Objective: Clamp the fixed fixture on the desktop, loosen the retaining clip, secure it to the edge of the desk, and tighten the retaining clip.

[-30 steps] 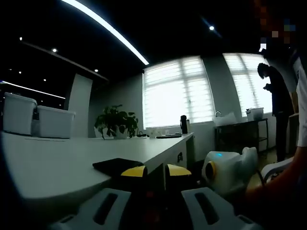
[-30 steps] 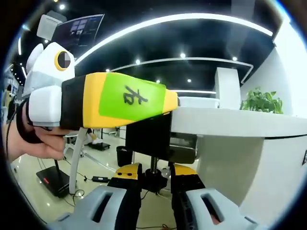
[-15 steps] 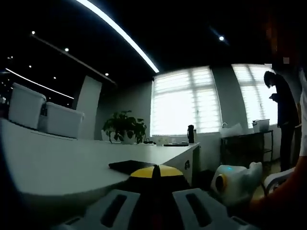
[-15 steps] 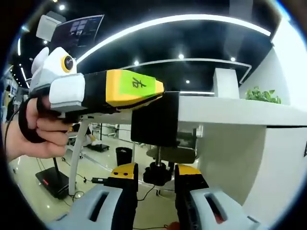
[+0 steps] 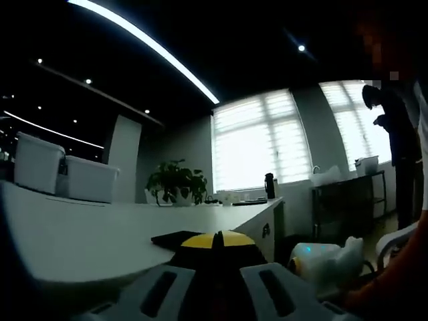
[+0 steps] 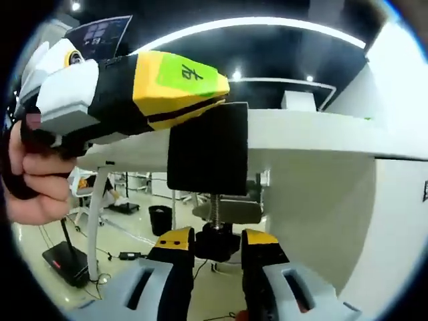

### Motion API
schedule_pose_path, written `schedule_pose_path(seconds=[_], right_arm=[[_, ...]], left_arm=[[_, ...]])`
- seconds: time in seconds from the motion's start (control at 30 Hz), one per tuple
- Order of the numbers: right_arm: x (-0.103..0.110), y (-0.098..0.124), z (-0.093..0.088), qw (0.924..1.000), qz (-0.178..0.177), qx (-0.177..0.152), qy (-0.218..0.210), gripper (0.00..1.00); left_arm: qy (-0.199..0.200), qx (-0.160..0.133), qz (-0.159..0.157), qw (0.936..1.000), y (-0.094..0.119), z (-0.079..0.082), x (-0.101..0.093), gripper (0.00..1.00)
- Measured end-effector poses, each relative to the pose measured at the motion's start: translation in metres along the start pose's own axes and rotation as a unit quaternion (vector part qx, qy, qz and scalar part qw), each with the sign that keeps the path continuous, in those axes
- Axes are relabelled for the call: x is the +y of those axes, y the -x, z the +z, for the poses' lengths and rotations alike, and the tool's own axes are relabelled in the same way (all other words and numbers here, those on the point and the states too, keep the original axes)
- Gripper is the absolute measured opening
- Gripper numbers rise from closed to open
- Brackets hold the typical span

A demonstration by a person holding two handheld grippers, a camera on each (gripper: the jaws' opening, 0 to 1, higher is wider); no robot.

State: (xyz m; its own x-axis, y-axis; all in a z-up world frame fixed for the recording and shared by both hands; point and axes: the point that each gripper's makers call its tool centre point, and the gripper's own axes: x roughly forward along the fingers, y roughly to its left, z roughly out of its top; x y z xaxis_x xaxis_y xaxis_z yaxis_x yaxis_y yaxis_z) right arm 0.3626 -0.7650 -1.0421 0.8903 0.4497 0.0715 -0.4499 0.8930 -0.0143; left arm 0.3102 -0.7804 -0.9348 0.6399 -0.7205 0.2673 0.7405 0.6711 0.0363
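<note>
My left gripper (image 6: pixel 207 100) is clenched on the clamp (image 6: pixel 208 157), steadying it on the desk (image 6: pixel 314 134) edge; my right gripper (image 6: pixel 217 244) grasps its knob (image 6: pixel 216 242) between the jaws, ready for tightening.

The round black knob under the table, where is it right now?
In the right gripper view, the black knob sits low in the middle, between the right gripper's yellow-tipped jaws. It hangs on a threaded screw below the black clamp on the desk edge.

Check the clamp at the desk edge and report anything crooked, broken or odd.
Nothing stands out. The black clamp sits square over the desk edge, its screw hanging straight down to the knob.
</note>
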Motion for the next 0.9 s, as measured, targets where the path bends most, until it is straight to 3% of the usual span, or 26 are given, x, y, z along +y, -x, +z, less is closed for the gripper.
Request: schedule_pose_path(seconds=[0.07,0.33,0.5,0.7,0.9], right_arm=[[-0.001,-0.002,0.001,1.0,0.0,-0.002,0.002,0.25],[0.002,-0.014,0.002,0.9971,0.076,-0.005,0.0,0.24],[0.012,-0.012,0.001,0.9874,0.155,-0.013,0.027,0.24],[0.012,-0.004,-0.001,0.9682,0.244,-0.013,0.053,0.24],[0.015,-0.008,-0.001,0.9599,0.276,-0.014,0.049,0.25]], left_arm=[[-0.005,0.001,-0.001,1.0,0.0,0.0,0.0,0.02],[-0.016,0.007,-0.002,0.9998,0.001,0.001,-0.003,0.02],[-0.003,0.001,-0.002,1.0,0.003,0.001,-0.001,0.02],[0.008,-0.005,-0.004,0.9999,0.002,0.0,0.0,0.02],[0.019,-0.01,-0.008,0.9997,0.002,0.001,0.001,0.02]])
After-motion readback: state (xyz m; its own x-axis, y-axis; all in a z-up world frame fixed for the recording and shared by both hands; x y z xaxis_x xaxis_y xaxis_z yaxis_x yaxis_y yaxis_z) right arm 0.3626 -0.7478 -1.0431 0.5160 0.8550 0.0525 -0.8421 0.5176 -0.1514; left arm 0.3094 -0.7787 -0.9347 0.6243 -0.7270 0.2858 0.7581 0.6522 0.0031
